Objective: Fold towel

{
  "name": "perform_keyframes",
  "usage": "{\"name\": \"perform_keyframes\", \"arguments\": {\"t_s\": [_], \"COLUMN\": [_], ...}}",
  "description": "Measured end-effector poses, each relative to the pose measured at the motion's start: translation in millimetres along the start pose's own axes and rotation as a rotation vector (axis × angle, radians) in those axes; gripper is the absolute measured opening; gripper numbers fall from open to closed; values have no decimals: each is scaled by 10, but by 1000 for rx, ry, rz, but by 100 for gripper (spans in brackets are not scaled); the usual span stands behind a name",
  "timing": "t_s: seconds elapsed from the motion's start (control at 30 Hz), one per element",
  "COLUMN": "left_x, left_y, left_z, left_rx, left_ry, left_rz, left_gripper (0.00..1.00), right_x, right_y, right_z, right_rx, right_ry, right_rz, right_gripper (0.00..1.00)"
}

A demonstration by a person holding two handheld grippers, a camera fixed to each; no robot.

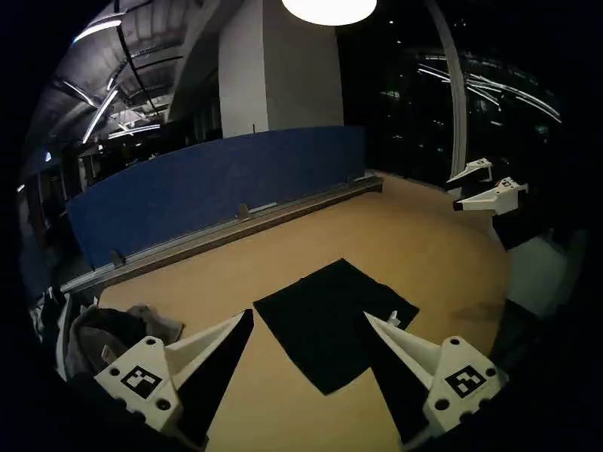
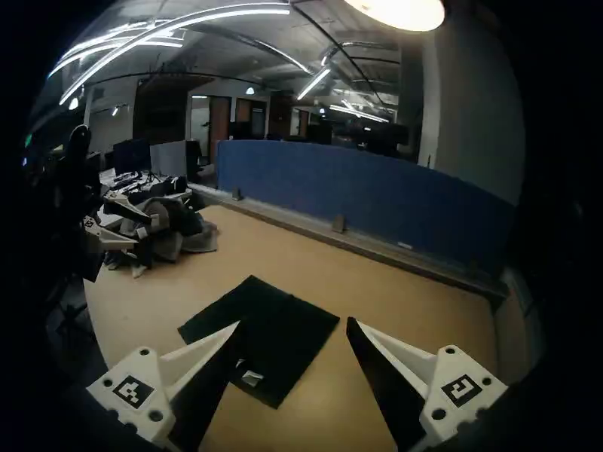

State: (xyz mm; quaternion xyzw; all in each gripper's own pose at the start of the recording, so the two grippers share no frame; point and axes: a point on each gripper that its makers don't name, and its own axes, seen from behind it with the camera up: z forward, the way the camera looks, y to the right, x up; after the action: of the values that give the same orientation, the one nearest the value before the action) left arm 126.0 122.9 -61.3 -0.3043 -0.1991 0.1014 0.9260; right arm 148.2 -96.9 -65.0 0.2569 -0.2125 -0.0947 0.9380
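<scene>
Towel [image 1: 332, 324] lies flat near the middle of the surface [image 1: 422, 241], spread out so we can reach its edges. We hold our left gripper [image 1: 307, 314] and right gripper [image 2: 293, 322] above it from different sides, tilted down, fingers spread wide and gripping nothing, ready for a fold, we judge.

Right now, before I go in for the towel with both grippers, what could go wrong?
1. The towel lies flat on the table, both grippers open above it: the left gripper or right gripper may scrape wood and miss the thin edge.
2. Its outline looks stepped, perhaps layered; a pinch might catch one layer only.
3. The grey cloth pile sits near the table's end; a wide left swing could snag it.
</scene>
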Motion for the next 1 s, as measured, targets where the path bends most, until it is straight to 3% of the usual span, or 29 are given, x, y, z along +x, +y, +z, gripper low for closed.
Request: {"name": "perform_keyframes", "arguments": {"t_s": [0.17,0.43,1.0], "left_x": [-56,-301,-1221], "left_y": [51,99,250], "left_z": [51,193,623], "left_rx": [4,7,-29], "left_ry": [-1,-29,-166], "left_rz": [20,5,16], "left_gripper": [98,98,98], "right_x": [-90,-338,-1038], "right_y": [-9,-9,-163], "right_z": [38,160,625], "right_rx": [0,-3,28], "right_ry": [-16,-42,-115], "right_rz": [-12,-4,16], "right_gripper": [100,100,100]}}
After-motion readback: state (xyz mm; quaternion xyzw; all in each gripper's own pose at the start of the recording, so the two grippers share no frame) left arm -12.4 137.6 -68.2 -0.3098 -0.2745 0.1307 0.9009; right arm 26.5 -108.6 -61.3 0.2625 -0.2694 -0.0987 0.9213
